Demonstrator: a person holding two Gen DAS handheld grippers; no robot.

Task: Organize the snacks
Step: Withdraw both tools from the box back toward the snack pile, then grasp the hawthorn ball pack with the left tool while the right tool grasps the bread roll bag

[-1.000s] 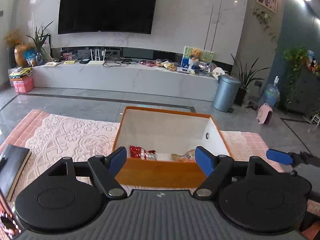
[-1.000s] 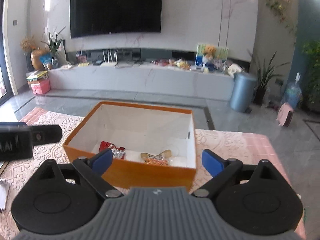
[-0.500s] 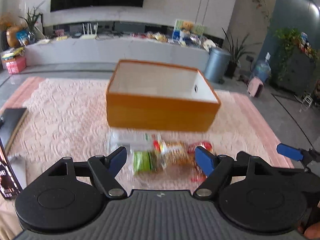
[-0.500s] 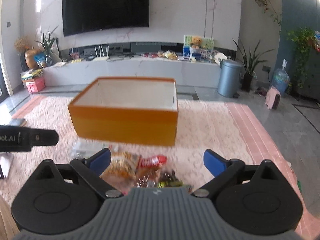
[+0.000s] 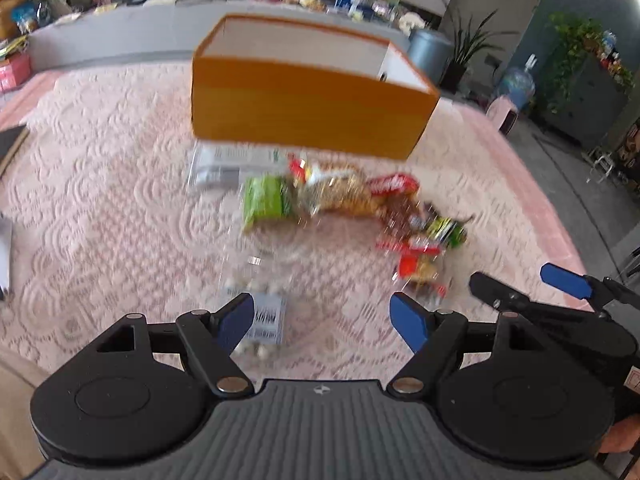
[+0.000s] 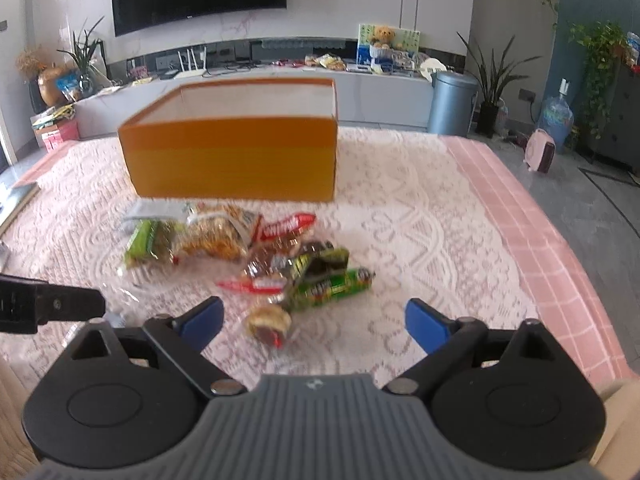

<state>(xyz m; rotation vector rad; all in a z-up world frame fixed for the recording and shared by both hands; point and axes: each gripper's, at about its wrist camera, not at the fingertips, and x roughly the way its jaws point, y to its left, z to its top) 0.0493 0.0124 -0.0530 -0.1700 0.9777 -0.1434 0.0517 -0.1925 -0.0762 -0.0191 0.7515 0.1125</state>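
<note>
An orange box (image 5: 304, 116) (image 6: 232, 160) with a white inside stands on the lace cloth. In front of it lies a loose heap of snack packets: a green packet (image 5: 266, 200) (image 6: 148, 242), a yellow-brown bag (image 5: 340, 194) (image 6: 216, 236), a red wrapper (image 6: 288, 226) and a green tube (image 6: 336, 284). My left gripper (image 5: 322, 320) is open, low over the cloth, with a clear bag (image 5: 260, 320) by its left finger. My right gripper (image 6: 314, 322) is open and its jaws are closing; a small round wrapped snack (image 6: 268, 322) lies between them, untouched.
The pink lace cloth (image 6: 420, 240) covers the table, and its right edge drops to a grey floor. A dark flat object (image 5: 10, 142) lies at the far left. Behind the table are a TV wall, a long console, a bin (image 6: 452, 100) and plants.
Both grippers have sunk and tipped downward, drawing back from the box. The box's inside has gone out of sight, and the heap of snacks on the cloth has come into view.
</note>
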